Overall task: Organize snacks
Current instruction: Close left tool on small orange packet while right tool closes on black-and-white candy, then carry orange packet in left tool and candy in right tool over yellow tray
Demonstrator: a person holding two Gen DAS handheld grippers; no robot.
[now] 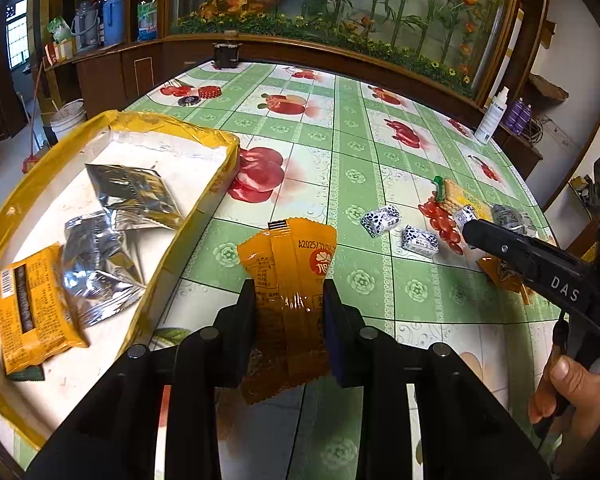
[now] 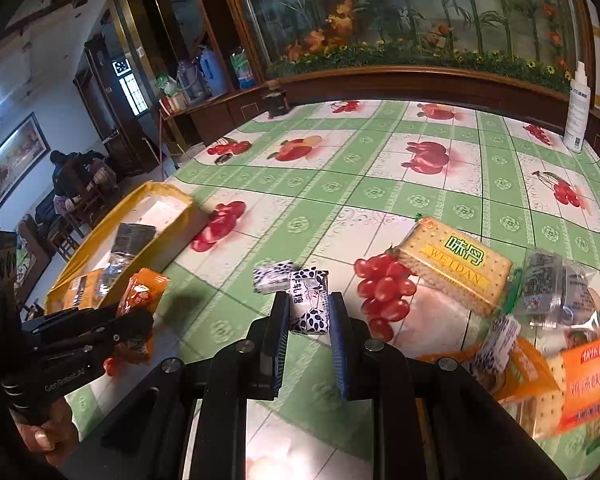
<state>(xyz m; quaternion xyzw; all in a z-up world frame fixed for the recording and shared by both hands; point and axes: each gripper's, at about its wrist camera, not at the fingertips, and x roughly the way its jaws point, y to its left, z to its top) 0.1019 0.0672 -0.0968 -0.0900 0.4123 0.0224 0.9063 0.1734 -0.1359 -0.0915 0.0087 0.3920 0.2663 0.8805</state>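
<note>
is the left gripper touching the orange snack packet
Touching. The left wrist view shows the left gripper with both pads pressed into the orange snack packet, pinching its wrapper.

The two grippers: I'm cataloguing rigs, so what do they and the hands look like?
Both are matte black pistol-grip tools. The right gripper has blue ribbed pads and "DAS" in white on its body. The left gripper reads "GenRobot.AI". Round silver pivot pins; bare hands, no sleeves or cables visible.

Your left wrist view sits low over the worktop (image 1: 340, 168), facing the far mural wall, tray (image 1: 204, 136) close at left. Your right wrist view faces likewise, probably further right. Both share the tray (image 2: 168, 196), spray bottle (image 1: 492, 114) (image 2: 578, 108) and each other's gripper.
</note>
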